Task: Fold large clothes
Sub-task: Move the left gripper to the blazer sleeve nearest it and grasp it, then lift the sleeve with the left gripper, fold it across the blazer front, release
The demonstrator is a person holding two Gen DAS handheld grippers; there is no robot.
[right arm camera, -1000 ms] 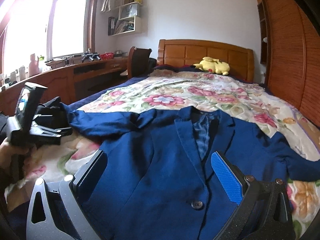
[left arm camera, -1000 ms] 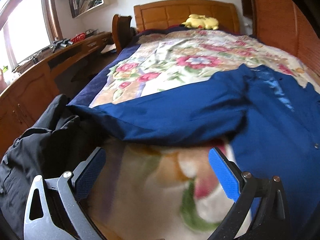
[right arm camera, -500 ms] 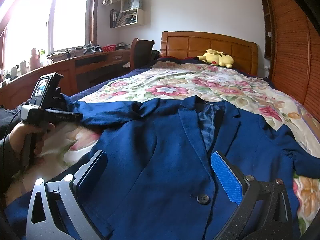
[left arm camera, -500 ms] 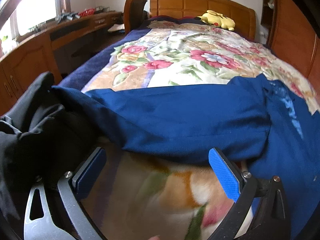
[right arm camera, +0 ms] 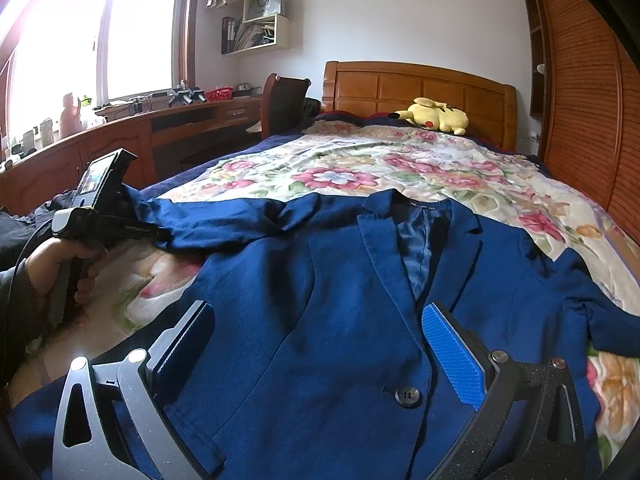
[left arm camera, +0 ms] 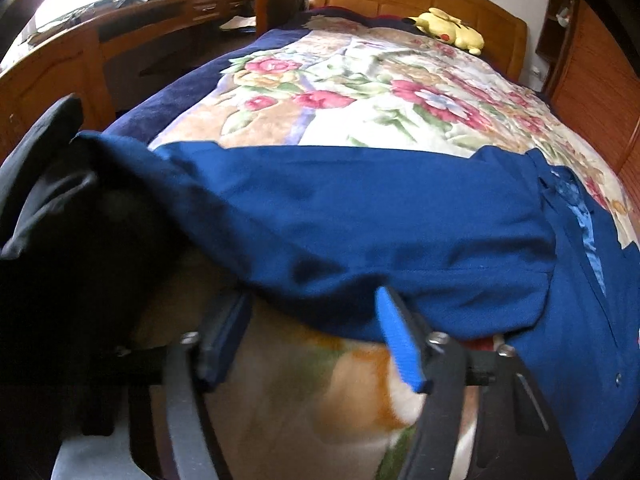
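Left claw (left arm camera: 316,300) closing at jacket (left arm camera: 360,216) sleeve edge.

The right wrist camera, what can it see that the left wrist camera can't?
Only the right wrist view shows the jacket's button, the wall shelves, and the hand holding the left claw. Only the left wrist view shows the sleeve's edge at that claw, whose jaws have just been closing. Both show the blue jacket and yellow plush toy.
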